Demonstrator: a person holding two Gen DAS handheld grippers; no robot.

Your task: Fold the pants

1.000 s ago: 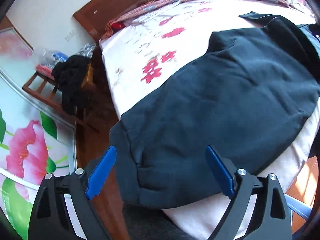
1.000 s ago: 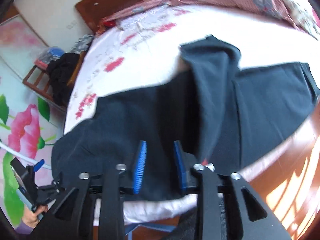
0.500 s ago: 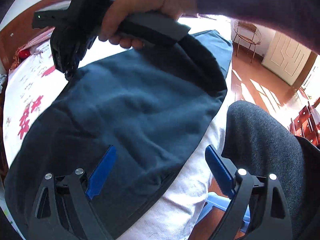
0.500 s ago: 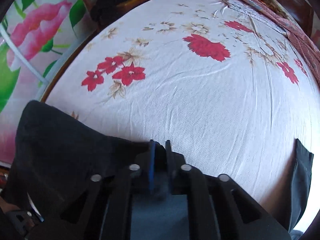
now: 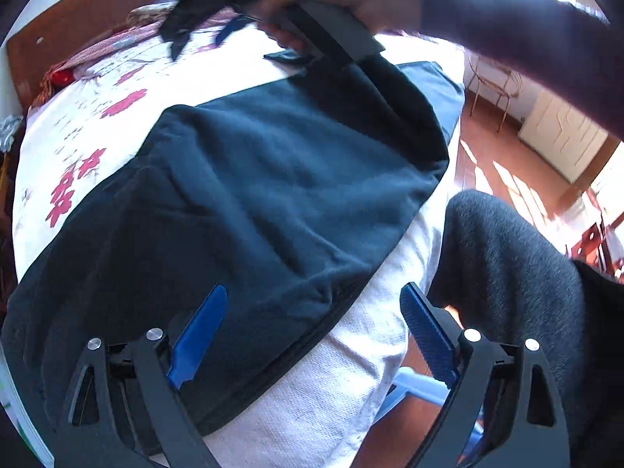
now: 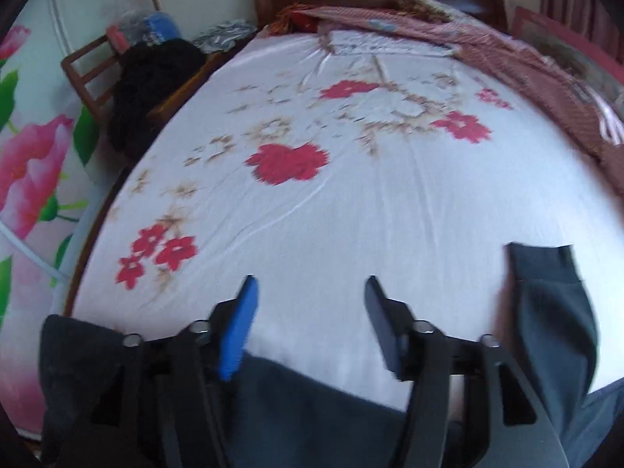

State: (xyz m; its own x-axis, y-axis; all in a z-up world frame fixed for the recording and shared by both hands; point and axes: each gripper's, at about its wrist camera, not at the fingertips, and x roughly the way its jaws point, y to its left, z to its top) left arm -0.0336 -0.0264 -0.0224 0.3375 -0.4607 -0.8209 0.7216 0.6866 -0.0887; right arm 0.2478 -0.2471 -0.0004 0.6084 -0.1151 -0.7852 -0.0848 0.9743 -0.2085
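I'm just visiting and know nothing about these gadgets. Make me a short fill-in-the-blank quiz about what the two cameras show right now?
1. The dark pants lie on a bed sheet printed with red ____.
2. The right gripper has its jaws ____, with nothing between them.
3. The left gripper hovers over the pants with its jaws ____.
4. The pads on the gripper fingers are coloured ____.

Missing words: flowers; open; open; blue

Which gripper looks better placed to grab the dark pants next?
Left, probably. The left gripper hangs open straddling the dark blue fleece pants' near edge; the right gripper, also open, faces bare flowered bedsheet.
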